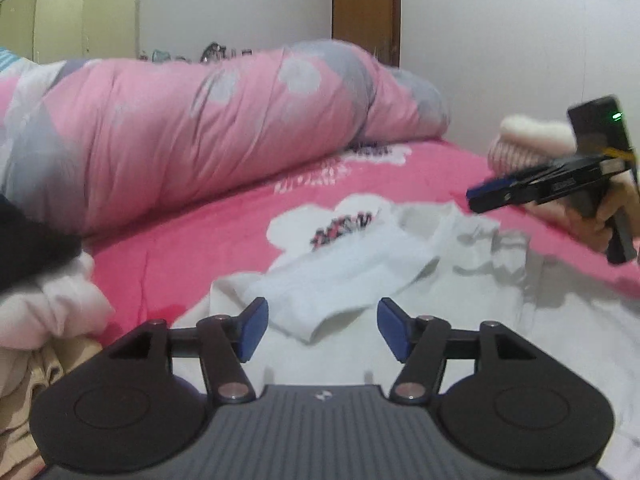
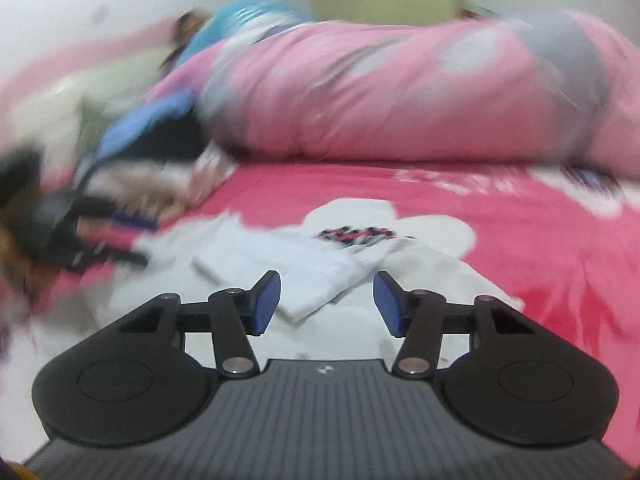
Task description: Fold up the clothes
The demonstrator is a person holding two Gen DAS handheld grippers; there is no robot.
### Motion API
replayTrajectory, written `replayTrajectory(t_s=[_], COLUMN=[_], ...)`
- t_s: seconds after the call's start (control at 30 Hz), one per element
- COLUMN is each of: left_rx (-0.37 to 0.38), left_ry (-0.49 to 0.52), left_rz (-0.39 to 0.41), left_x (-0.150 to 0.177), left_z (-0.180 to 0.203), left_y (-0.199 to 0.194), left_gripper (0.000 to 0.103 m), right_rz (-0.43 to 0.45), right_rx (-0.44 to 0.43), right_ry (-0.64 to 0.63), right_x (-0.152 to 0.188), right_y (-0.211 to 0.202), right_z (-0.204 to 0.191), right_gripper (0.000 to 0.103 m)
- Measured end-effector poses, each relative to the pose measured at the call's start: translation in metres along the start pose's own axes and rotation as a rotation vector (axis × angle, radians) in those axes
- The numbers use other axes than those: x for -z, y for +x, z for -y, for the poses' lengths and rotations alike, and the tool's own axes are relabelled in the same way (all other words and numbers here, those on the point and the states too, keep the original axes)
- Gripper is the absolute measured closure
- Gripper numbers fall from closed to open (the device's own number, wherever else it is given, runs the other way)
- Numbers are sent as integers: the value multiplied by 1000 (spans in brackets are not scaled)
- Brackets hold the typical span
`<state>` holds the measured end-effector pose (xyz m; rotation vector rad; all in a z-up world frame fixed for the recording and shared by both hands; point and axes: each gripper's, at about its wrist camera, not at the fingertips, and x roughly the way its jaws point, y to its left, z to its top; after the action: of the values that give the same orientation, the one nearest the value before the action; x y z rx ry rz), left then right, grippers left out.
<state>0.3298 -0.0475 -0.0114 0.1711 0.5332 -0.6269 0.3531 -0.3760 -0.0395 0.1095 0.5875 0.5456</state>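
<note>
left wrist view: white garment (image 1: 360, 280) lies flat on pink bed sheet (image 1: 180, 248), directly ahead of and under left gripper (image 1: 320, 330). one sleeve-like flap is laid across the body; its long axis runs from near-centre up to the right. left gripper fingers stand wide apart, nothing between them. right gripper (image 1: 480, 200) shows at far right, held in a hand (image 1: 600, 220), raised above the garment's far right part; from this angle w/ blur, its finger gap cannot be told.

right wrist view: same garment (image 2: 304, 276) sits just ahead of right gripper (image 2: 326, 304); fingers wide apart, holding nothing. folded flap's near corner lies between the two finger pads, slightly below. pic is motion-blurred, esp. left side, where the left gripper shows only as a dark smear.

judgement: left gripper is nearer the garment's near edge; right gripper nearer the far/right part. garment looks partly folded; stage not settled beyond that.

count: white garments spread out, 1; grippers, 2; rolled pink duvet (image 1: 200, 128), 1; loose clothes pile at left (image 1: 44, 320), 1, item nr. unclear.
</note>
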Motion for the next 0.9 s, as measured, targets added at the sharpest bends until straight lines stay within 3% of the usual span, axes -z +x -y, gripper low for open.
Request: replayTrajectory(t_s=[0.17,0.3,0.4,0.47,0.53,0.9], left_rx=[-31,-60,-50,-52,-52,-92], left_ry=[-26,-45,-45,-27,-8,70], left_rz=[-28,-70,-105,-123,-139,-142], left_x=[-8,-8,3,9,12,10], left_z=[2,5,7,9,12,20], left_y=[35,68,80,86,90,110], left_gripper=[39,46,47,47,47,46], right_rz=[-85,-164,-245,-286,-295,-247], right_rx=[-71,-46,-20,-26,-27,33], right_ry=[308,410,431,424,386,252], right_x=[-11,-20,-22,-19,-19,-32], right_y=[34,77,103,115,122,140], right_z=[17,18,16,14,11,20], right_gripper=[52,52,52,58,97,98])
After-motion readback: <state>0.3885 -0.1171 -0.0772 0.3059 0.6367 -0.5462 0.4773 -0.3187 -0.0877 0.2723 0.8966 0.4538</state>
